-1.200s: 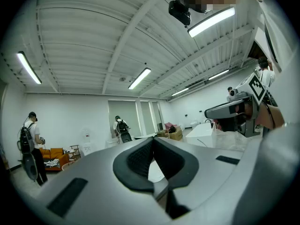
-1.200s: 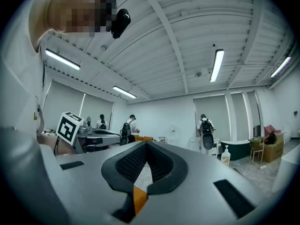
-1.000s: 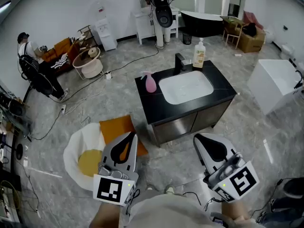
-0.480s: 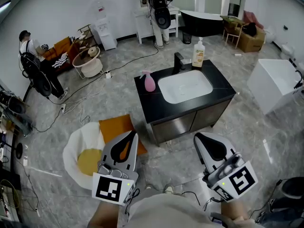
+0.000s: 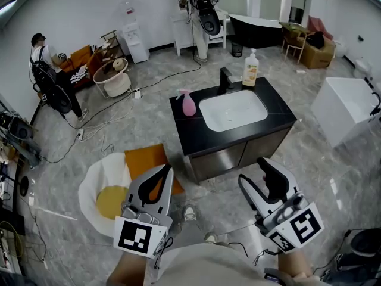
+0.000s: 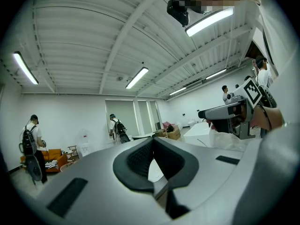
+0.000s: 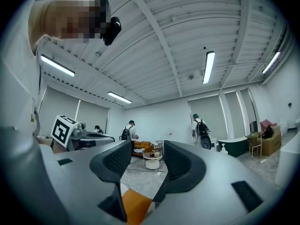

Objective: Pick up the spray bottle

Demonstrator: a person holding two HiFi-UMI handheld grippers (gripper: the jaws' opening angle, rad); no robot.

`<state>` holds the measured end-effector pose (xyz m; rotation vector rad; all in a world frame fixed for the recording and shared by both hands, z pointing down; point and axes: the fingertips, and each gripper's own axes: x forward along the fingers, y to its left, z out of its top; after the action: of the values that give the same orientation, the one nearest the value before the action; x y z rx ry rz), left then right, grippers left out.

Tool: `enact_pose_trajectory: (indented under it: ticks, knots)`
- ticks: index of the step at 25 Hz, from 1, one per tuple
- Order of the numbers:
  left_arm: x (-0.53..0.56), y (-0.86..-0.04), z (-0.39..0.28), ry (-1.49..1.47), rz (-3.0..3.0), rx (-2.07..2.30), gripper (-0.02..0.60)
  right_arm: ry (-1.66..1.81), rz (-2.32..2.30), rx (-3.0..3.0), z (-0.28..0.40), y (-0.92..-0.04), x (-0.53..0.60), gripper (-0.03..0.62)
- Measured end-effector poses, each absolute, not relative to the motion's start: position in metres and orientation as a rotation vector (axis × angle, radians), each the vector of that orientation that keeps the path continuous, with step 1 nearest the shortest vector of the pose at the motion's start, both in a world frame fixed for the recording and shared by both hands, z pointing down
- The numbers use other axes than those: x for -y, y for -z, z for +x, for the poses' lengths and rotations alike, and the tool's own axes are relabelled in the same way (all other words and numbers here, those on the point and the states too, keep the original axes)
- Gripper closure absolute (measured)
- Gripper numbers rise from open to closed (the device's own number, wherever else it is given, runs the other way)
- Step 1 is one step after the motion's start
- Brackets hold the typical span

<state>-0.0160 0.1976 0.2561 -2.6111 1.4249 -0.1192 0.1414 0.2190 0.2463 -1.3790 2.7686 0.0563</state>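
Note:
The pink spray bottle (image 5: 189,103) stands upright on the left part of the black vanity counter (image 5: 280,112), beside the white sink (image 5: 233,110). Both grippers hover low in the head view, well short of the vanity and apart from the bottle. My left gripper (image 5: 162,173) has its jaws shut, with nothing between them; in the left gripper view (image 6: 152,146) the pads meet. My right gripper (image 5: 254,172) is opening, its jaws spread with nothing between them, and the same gap shows in the right gripper view (image 7: 147,157). The bottle appears in neither gripper view.
A black faucet (image 5: 225,78) and a soap pump bottle (image 5: 250,68) stand at the counter's back. An orange cushion (image 5: 149,159) and a white bag with a yellow thing (image 5: 106,195) lie on the floor left of the vanity. Cables cross the floor; a white tub (image 5: 348,106) stands right.
The right gripper's jaws, shut in both earlier frames, now stand apart. The left gripper stays shut and in place. A shoe now shows on the floor between the grippers.

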Motion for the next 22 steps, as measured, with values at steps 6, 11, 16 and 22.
enact_pose_trajectory:
  ticks: [6, 11, 16, 22]
  knots:
    - [-0.178, -0.261, -0.023, 0.105, -2.601, -1.421, 0.563, -0.066, -1.382, -2.808, 0.131, -0.258, -0.199, 0.333]
    - [-0.153, -0.261, -0.047, 0.077, -2.535, -1.410, 0.563, -0.070, -1.392, -2.843, 0.119, -0.263, -0.168, 0.333]
    - [-0.108, -0.270, -0.063, 0.081, -2.553, -1.437, 0.563, -0.064, -1.404, -2.863, 0.108, -0.269, -0.120, 0.333]
    - [-0.036, -0.272, -0.086, 0.031, -2.571, -1.467, 0.563, -0.055, -1.444, -2.889, 0.093, -0.276, -0.042, 0.332]
